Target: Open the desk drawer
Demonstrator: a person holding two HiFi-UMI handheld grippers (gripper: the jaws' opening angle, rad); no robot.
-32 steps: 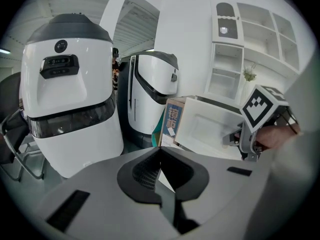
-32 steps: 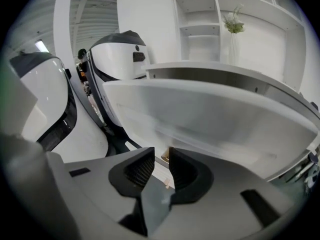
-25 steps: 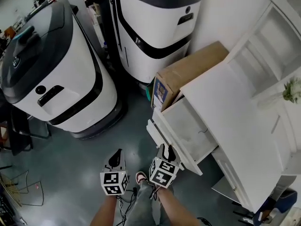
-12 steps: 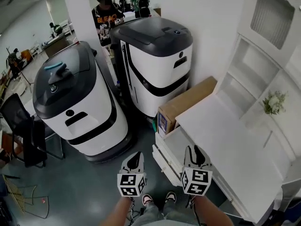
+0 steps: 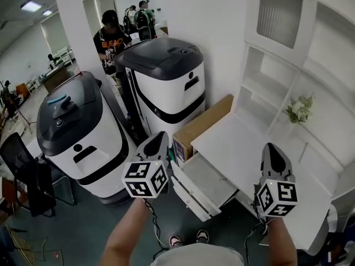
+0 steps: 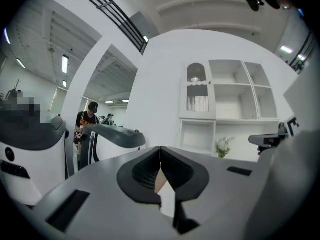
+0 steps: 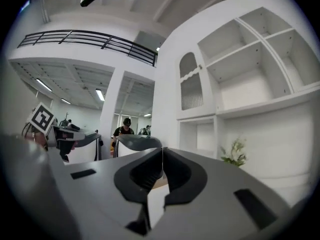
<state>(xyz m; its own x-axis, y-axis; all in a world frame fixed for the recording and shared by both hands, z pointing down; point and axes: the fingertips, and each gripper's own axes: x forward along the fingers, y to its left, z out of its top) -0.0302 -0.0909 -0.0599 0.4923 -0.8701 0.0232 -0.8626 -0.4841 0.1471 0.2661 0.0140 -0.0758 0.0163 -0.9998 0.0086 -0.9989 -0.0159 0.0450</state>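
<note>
Dark grey-green floor (image 5: 83, 226) and white walls make up a big bright room. Low in the middle of the head view sits the white desk drawer (image 5: 213, 183). It is pulled out from under the flat white desk top (image 5: 244, 148), so its pale inside shows. No gripper touches it.

Both of the person's arms reach forward from the bottom of the head view. Both grippers point level and are held up well above the drawer. The left gripper (image 5: 160, 134) shows to the left of the drawer. Its two jaws are pressed together and hold nothing. The right gripper (image 5: 275, 147) shows over the right part of the desk top. Its jaws have just been closing and now meet, with nothing between them. Each gripper carries a cube with black-and-white square markers.

A long brown cardboard box (image 5: 205, 121) lies along the left side of the desk top. A small blue and white label is on its end, too small to read. Behind the desk stands a tall white shelf unit (image 5: 266, 87) with open spaces. A small green plant (image 5: 298, 110) sits on one shelf.

To the left are two big white and black machines (image 5: 83, 143) with rounded tops. Behind them stands a person in a black shirt (image 5: 111, 37) with the letters "BLEAC" on it.
</note>
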